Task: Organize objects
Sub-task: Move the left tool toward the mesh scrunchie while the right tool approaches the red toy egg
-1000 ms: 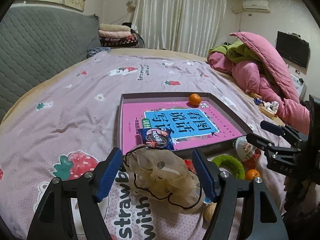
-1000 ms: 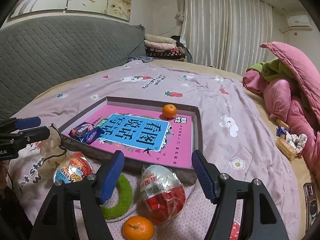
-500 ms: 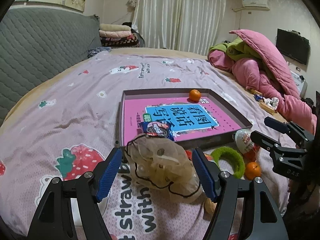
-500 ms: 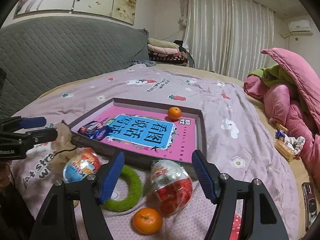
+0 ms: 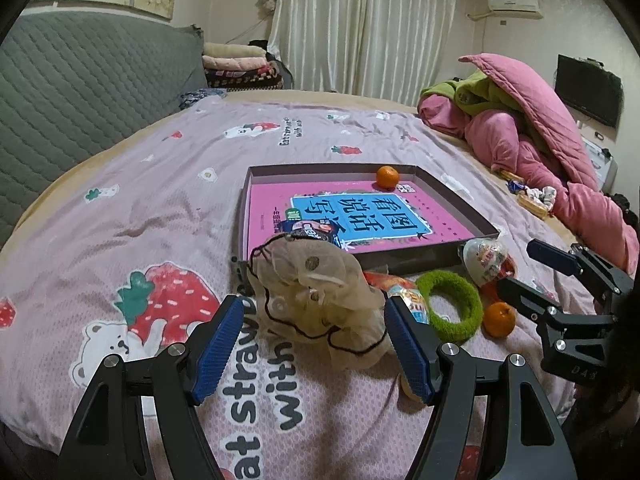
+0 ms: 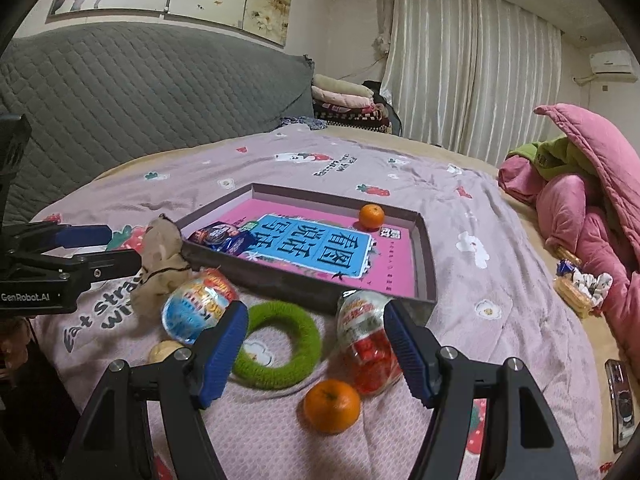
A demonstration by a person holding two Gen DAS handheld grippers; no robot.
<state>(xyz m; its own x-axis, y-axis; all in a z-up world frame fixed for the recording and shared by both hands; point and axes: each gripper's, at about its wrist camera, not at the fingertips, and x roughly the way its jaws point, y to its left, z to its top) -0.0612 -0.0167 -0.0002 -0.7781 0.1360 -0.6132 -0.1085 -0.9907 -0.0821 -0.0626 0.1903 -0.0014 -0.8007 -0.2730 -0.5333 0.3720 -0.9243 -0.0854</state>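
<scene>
- Looking down both wrist cams at a bed (image 5: 160, 184) w/ a pink-lilac strawberry-print cover; I'm running two handheld tongs over it.
- Left tongs (image 5: 314, 344): jaws wide apart, blue pads either side of a beige mesh pouch (image 5: 320, 292) w/ a black drawstring. From the left cam alone I can't tell if the pads touch it. In the right cam the same tongs (image 6: 96, 246) sit at the left edge, tips just beside the pouch (image 6: 160, 256), not squeezing it.
- Right tongs (image 6: 314, 354): jaws apart, gripping nothing. Betw. and just ahead of the pads lie a green fuzzy ring (image 6: 280, 340) and a clear egg-shaped toy capsule w/ red contents (image 6: 366, 340).
- A loose orange (image 6: 331, 405) lies on the cover near the right tongs, just beside that capsule.
- A 2nd egg capsule, blue and red wrap (image 6: 196, 304), lies betw. the pouch and the ring, touching the ring's left side.
- A small pale round item (image 6: 164, 350) sits near the blue capsule; too blurred to ID.
- Beyond these, a shallow dark-walled box tray (image 6: 426, 256) rests on the bed. Inside: a pink book w/ a blue title panel (image 6: 316, 248), a blue snack packet (image 6: 222, 238) at its near left corner, a 2nd orange (image 6: 371, 216) at the far side.
- Far right: heaped pink and green quilts (image 5: 532, 128).
</scene>
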